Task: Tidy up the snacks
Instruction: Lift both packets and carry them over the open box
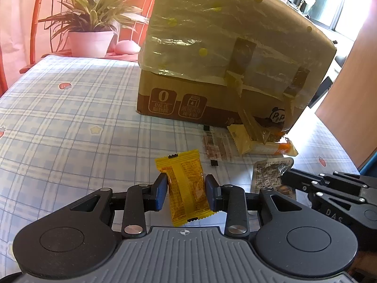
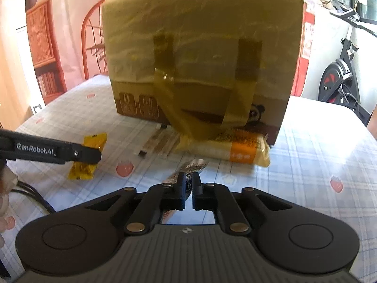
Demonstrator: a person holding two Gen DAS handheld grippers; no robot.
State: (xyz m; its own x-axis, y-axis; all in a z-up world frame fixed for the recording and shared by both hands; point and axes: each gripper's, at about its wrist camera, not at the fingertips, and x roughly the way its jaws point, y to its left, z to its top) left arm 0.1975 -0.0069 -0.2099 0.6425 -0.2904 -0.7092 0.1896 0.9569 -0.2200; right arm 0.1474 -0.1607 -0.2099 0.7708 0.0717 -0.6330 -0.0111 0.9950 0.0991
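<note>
My left gripper (image 1: 186, 192) was clamped on a yellow snack packet (image 1: 187, 186): both blue pads (image 1: 161, 194) pressed against the packet's long sides, and the packet lay lengthwise between them above the checked tablecloth (image 1: 70, 118) (whether it was touching the cloth or lifted clear could not be determined). In the right wrist view the same packet (image 2: 87, 160) appeared at the left, gripped by the left gripper's black finger (image 2: 70, 152).

My right gripper (image 2: 187, 189) was closed almost fully, with only a narrow slit between the fingers. A silver printed snack pouch (image 2: 194, 166) was pinched there by its near edge. From the left wrist view the pouch (image 1: 268, 172) lay at the right, with the right gripper (image 1: 286, 176) at its edge.

Remaining snacks lay on the tablecloth, close against the front of the cardboard box (image 1: 212, 101):
- a clear-wrapped reddish snack bar (image 1: 215, 145), just beyond the yellow packet;
- a pale yellow packet with an orange end (image 1: 264, 145), beside the bar and partly under a loose tape strip (image 2: 186, 115) hanging from the box.

The box stood upright on the table, its upper part covered in yellowish plastic film (image 1: 212, 35) (fixed with dark tape strips). A potted plant (image 1: 92, 30) stood beyond the table's far left corner, and an exercise bike (image 2: 339, 80) stood off to the right.
</note>
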